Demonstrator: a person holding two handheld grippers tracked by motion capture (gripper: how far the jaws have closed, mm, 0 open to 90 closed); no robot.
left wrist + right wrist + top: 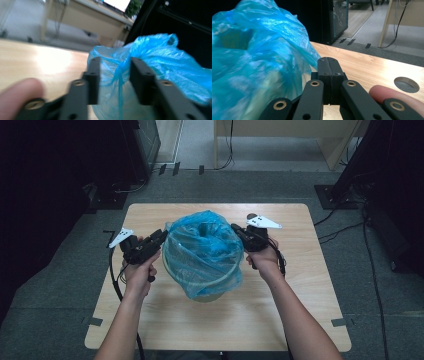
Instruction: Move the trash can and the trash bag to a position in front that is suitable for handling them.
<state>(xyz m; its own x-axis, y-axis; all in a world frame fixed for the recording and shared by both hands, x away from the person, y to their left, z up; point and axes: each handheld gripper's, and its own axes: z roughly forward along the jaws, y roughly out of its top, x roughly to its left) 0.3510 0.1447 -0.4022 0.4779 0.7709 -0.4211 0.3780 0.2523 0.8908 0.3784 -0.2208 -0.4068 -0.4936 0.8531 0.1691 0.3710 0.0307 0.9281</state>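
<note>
A blue plastic bag (pixel 202 252) lines a pale round bin (pixel 207 296) at the middle of the wooden table (pixel 225 325). My left gripper (pixel 161 236) sits at the bag's left rim. In the left gripper view its jaws (pixel 116 65) stand apart, with a gathered strand of the blue bag (pixel 155 57) between them; the pads do not press on it. My right gripper (pixel 235 227) is at the bag's right rim. In the right gripper view its jaws (pixel 329 60) are pressed together, and the bag (pixel 262 50) bulges just to their left, brushing the left jaw.
A round hole (pixel 406 84) pierces the tabletop near the right gripper. Bare wood lies in front of the bin. Beyond the table are grey carpet, a pale desk (pixel 280 140) with cables, and dark cabinets (pixel 140 145) at the left.
</note>
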